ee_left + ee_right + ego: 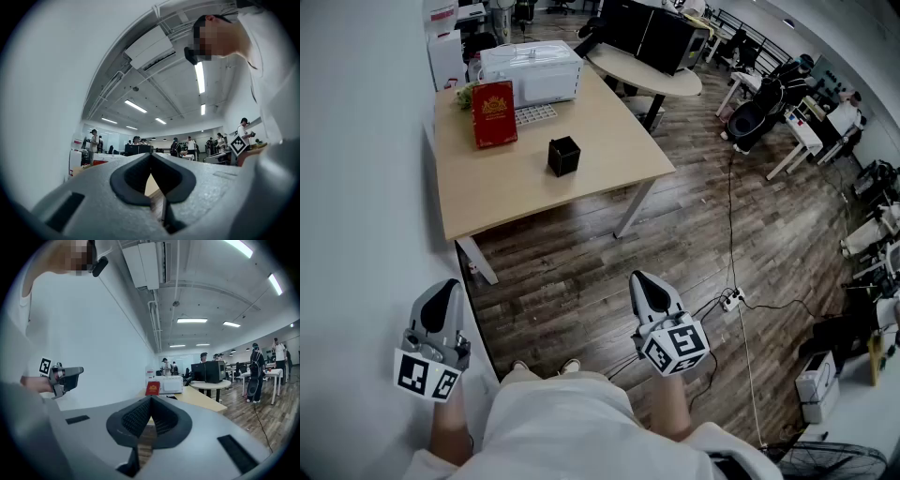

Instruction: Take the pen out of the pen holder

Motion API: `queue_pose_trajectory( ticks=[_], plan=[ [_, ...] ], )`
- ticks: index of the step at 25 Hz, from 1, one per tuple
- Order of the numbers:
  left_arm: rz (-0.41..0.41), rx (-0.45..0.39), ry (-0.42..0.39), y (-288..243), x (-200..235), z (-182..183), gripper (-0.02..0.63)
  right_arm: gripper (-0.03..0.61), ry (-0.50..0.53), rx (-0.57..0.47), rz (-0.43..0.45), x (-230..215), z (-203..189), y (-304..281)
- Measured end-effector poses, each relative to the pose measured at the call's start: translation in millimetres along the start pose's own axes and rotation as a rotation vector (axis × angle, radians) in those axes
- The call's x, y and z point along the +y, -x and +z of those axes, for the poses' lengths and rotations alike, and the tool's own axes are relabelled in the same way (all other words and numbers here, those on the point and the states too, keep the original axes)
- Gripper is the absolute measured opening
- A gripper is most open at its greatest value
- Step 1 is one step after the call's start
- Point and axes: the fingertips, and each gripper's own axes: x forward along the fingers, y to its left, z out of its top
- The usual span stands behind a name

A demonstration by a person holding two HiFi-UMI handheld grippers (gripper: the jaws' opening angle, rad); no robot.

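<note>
Task not yet begun: left gripper (442,292) and right gripper (645,284) are clenched empty, well short of the desk (516,192). Black pen holder (564,156) stands toward its near edge; pen indiscernible.

Legible text: we find none.
- Red book (494,114) on the table (581,178): gold cover print, too small for us to read.
- Cubes of the left tool (445,289) and the right tool (643,281): black-and-white square markers, no letters or numbers.
</note>
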Motion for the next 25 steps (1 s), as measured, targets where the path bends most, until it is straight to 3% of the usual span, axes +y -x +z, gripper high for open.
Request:
queue_pose_trajectory(
  ticks=[11, 15, 18, 20, 22, 25],
  plan=[
    [0.003, 0.001, -0.009, -11.3, 7.4, 9.2, 0.015, 0.002, 0.016, -0.001, 0.035, 11.9, 8.9, -17.9],
    [0.006, -0.008, 0.016, -19.2, 5.4, 4.9, 0.015, 0.002, 0.005, 0.024, 0.105, 8.5, 7.3, -14.3],
    [-0.009, -0.009, 0.022, -27.0, 0.7, 4.8, 0.015, 0.005, -0.019, -0.015, 0.127, 4.3, 19.3, -13.5],
    [-0.01, -0.009, 0.03, -30.3, -0.2, 3.7, 0.015, 0.141, -0.031, -0.037, 0.136, 0.9, 28.1, -13.7],
    [-0.013, -0.01, 0.036, -33.5, -1.2, 2.4, 0.015, 0.146, -0.013, -0.027, 0.114, -9.6, 30.2, -11.1],
    [-0.014, -0.011, 0.039, -38.4, -2.9, 0.9, 0.015, 0.211, -0.014, -0.017, 0.079, -33.2, 33.8, -0.7]
  ],
)
